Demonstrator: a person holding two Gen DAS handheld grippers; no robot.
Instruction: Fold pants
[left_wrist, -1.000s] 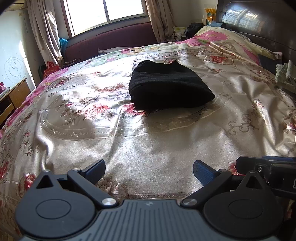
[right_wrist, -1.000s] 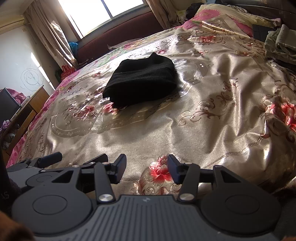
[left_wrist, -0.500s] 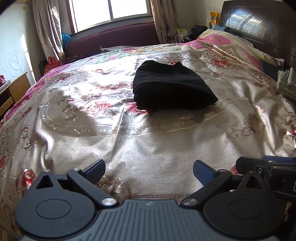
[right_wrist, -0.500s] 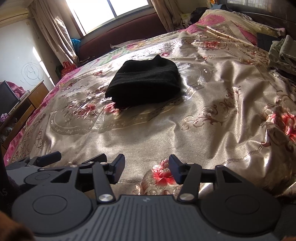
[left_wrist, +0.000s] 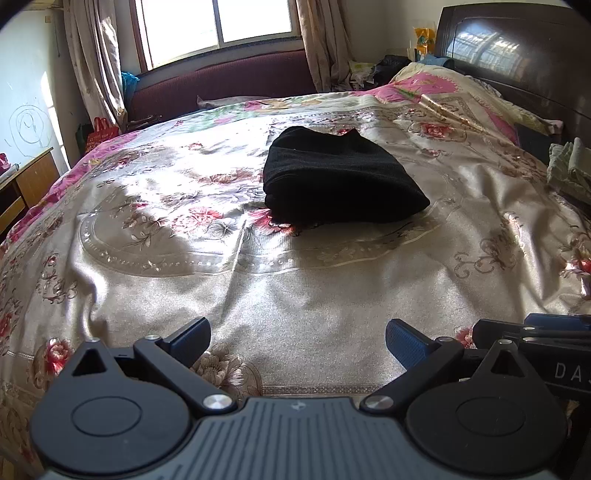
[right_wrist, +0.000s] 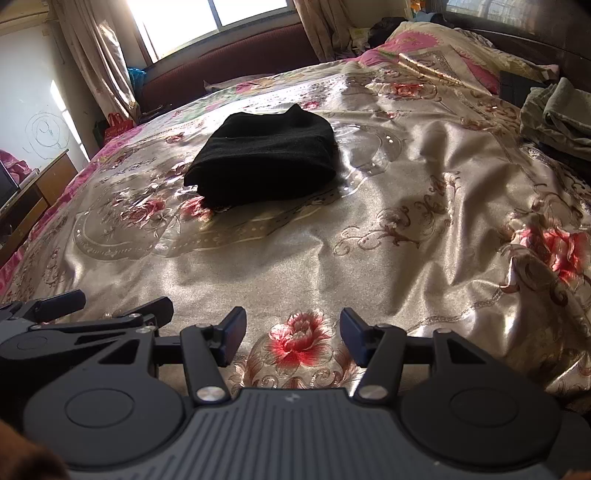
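- Across both views spreads the bed (left_wrist: 303, 295), covered by a shiny floral bedspread (right_wrist: 406, 229), creased toward the right.
- Far behind it stand a dark red sofa (left_wrist: 221, 79), a bright window (left_wrist: 218, 26) with curtains (left_wrist: 92, 62), and a dark headboard (left_wrist: 517, 55) at far right.
- On the middle of the bed lie the black pants (left_wrist: 340, 181), folded into a compact stack, well apart from both tools.
- At far right sits a pile of greenish clothes (right_wrist: 557, 114).
- Near the viewer, the left gripper (left_wrist: 297, 338) hangs released, jaws wide, nothing between them.
- Just right of it, the right gripper (right_wrist: 291, 334) is likewise released and empty above the bedspread.
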